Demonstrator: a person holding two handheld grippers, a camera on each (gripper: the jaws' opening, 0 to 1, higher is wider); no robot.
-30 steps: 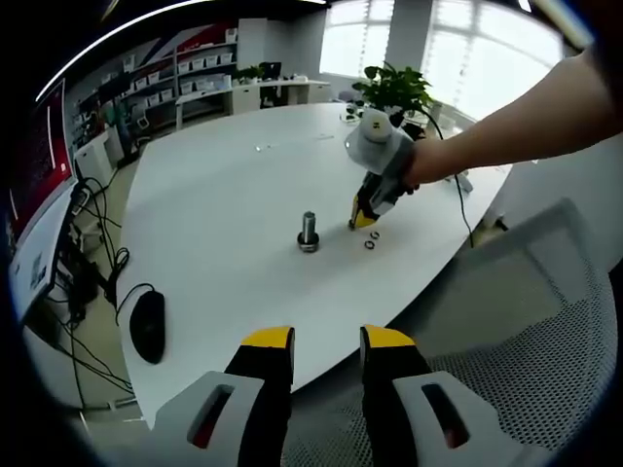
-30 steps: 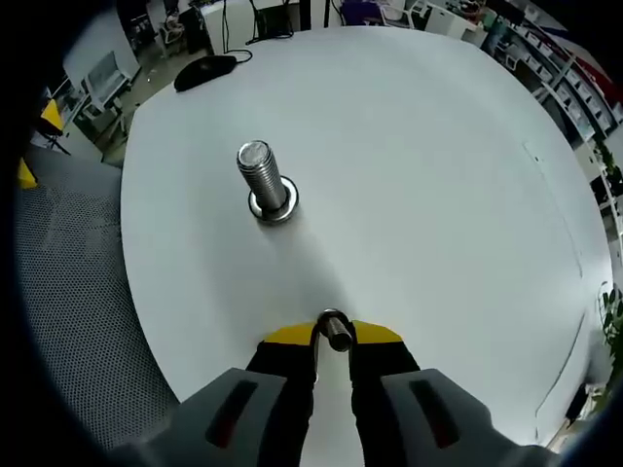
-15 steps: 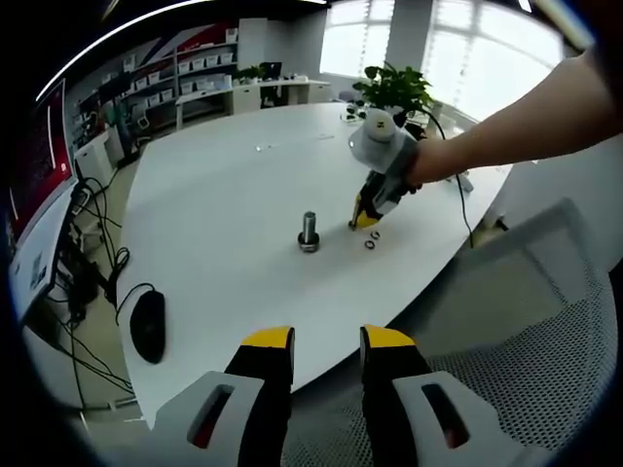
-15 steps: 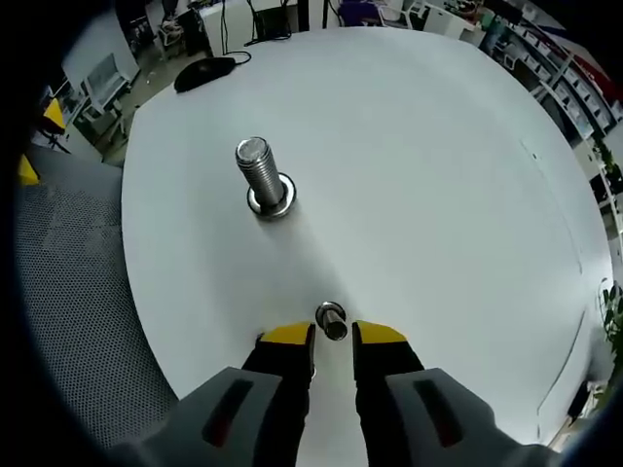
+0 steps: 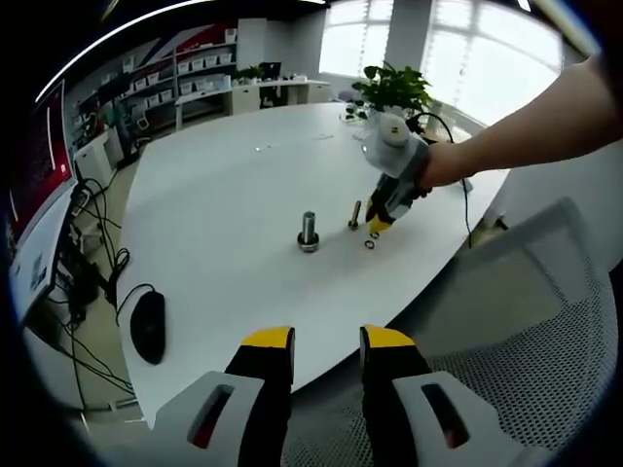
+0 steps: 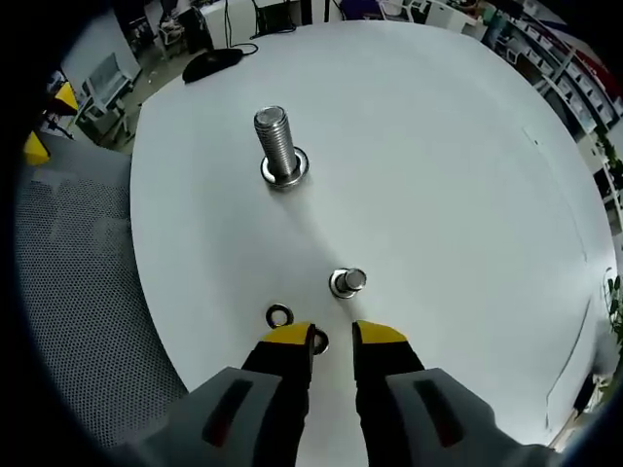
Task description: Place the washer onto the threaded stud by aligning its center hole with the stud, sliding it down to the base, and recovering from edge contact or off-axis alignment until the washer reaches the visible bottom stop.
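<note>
White bench: your round-edged bench [image 6: 458,146] is smooth, matte and plain white, and it carries all the small steel parts.
Threaded studs: two. The large stud [image 6: 275,144] stands upright on a wide round base near the bench edge closest to the mesh chair; its shank is ribbed with thread and its top is flat and shiny. The small stud [image 6: 347,282] stands upright on its own round foot, just ahead of your right jaws.
Washers: two, both thin dark-steel rings lying flat. One washer [image 6: 279,315] sits just beside the left jaw tip of your right gripper; the second washer [image 6: 319,341] lies partly hidden between the yellow tips. In the left gripper view they show as two tiny rings [image 5: 373,239] beside the small stud [image 5: 354,214], apart from the large stud [image 5: 309,232].
Right gripper: your right gripper [image 6: 332,336] has its yellow-tipped jaws apart, holding nothing, over the second washer; your hand [image 5: 440,167] grips it [image 5: 377,226] near the bench edge.
Left gripper: your left gripper [image 5: 326,341] hangs off the bench, jaws apart and empty.
Other things: one black mouse [image 5: 147,325] with its cable, one potted plant [image 5: 393,89], one grey mesh chair [image 5: 545,331].
</note>
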